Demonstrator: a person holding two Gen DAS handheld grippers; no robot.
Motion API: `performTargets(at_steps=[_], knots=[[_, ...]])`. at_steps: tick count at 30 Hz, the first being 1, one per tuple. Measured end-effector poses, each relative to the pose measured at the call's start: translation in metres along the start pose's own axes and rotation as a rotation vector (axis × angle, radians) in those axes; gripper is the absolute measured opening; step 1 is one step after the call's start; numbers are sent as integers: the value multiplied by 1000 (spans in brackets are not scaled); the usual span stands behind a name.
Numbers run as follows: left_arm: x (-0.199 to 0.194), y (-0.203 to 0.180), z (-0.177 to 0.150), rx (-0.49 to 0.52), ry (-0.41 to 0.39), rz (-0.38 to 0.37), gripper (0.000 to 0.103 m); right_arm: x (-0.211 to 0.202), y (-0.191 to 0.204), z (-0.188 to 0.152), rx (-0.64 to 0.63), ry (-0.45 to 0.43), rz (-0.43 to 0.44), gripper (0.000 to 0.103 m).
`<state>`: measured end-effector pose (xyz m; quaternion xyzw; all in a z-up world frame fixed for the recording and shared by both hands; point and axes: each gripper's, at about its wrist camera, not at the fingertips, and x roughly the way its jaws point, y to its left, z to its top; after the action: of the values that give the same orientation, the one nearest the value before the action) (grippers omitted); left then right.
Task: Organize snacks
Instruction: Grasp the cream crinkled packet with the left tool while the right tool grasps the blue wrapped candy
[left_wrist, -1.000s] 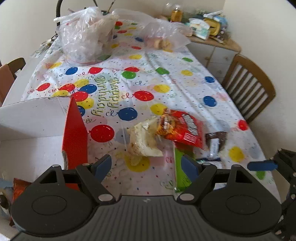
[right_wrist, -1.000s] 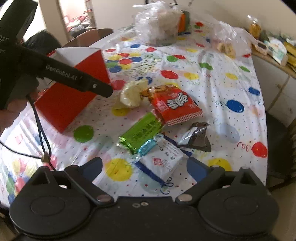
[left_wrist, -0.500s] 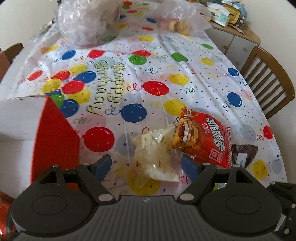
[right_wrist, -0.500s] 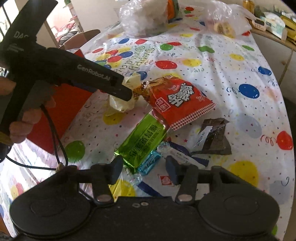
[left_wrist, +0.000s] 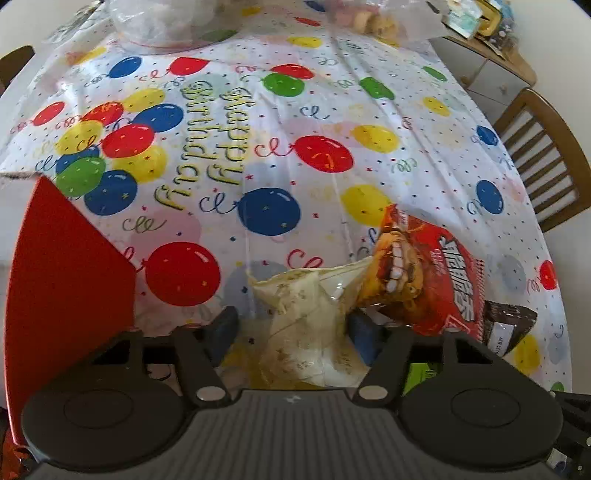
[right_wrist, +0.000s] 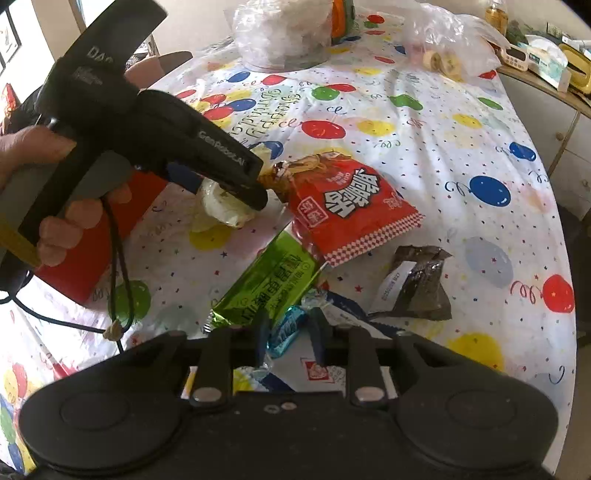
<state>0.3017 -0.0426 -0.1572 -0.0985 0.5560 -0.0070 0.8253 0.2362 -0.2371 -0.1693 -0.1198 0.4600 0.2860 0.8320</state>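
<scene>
My left gripper (left_wrist: 291, 328) sits low over the balloon-print tablecloth (left_wrist: 280, 122), its fingers spread either side of a pale, crumpled snack bag (left_wrist: 310, 325) without pinching it. That bag touches the red snack packet (left_wrist: 428, 273), with the red box (left_wrist: 66, 295) to its left. My right gripper (right_wrist: 288, 328) has its fingers narrowed around a small blue candy wrapper (right_wrist: 290, 326), just beside the green packet (right_wrist: 269, 280); I cannot tell if it grips. A dark packet (right_wrist: 417, 284) lies nearby.

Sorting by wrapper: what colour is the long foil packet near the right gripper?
Shiny green foil packet, clearest in the right wrist view.
</scene>
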Motion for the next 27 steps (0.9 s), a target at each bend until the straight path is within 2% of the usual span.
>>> performTargets(at_steps=[2,6,16,27], knots=[[-1,-1,-1,0,-1,-12,38,0,1,0,-5,-1,-5,18],[-3,-1,-5,-2,-11,-14,34,-1,1,0,7,3,-7,11],[-26,5,-23,-21,-34,-23,34,-20,3,-7,37,-23,-9,8],[-70,11,-59,-17,-61,-68,34,-61,14,-19,59,-105,-40,6]])
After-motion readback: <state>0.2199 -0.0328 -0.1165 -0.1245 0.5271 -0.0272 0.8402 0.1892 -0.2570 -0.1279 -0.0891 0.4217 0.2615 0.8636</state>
